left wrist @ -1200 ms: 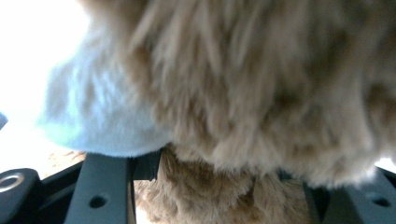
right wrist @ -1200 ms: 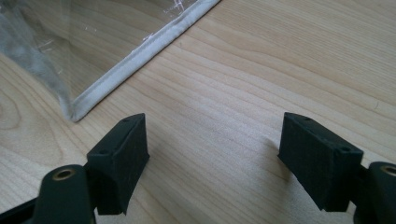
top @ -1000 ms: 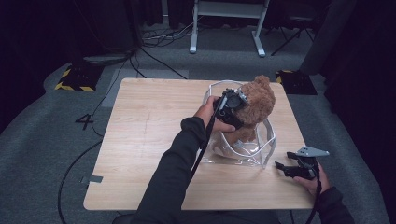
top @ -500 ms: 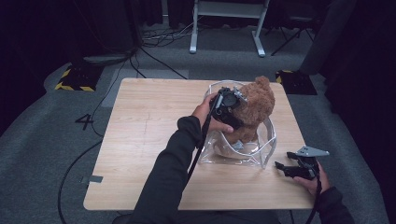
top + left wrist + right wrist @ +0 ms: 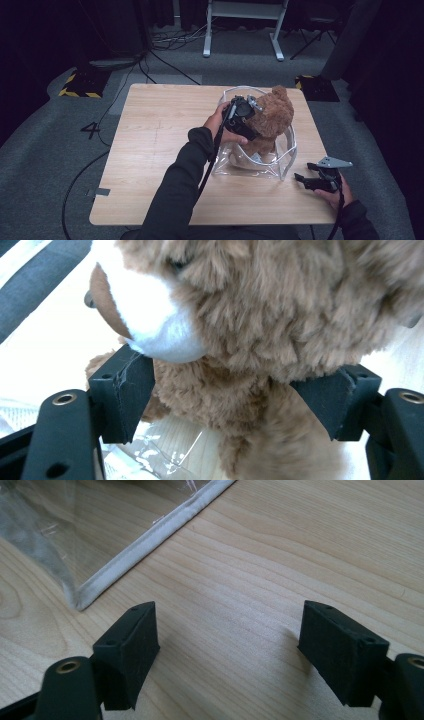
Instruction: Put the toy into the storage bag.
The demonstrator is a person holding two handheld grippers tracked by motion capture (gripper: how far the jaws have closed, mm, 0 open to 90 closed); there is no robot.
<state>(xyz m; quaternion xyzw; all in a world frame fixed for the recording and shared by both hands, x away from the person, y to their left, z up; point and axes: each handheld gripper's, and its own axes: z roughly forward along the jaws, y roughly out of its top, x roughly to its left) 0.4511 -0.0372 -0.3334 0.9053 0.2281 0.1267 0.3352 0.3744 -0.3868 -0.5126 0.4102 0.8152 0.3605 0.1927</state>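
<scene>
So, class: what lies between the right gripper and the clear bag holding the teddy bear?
Only bare wooden table separates the right gripper from the clear bag, as the right gripper view shows.

The teddy bear [image 5: 280, 315] was soft, fluffy brown plush, with a smoother white cloth snout and a flat brown nose patch. It sat in a clear bag [image 5: 282, 160] of shiny see-through plastic, crinkled in places, with a pale edge strip that looked like stitched cloth, though that was hard to tell. The table [image 5: 160, 135] was light wood with fine grain lines, smooth and matt. The left gripper [image 5: 235, 390] had dull black pads, a bit rough like foam, and small brass-coloured metal rings in its black plastic arms. The floor [image 5: 45, 165] was grey, rough carpet.
</scene>
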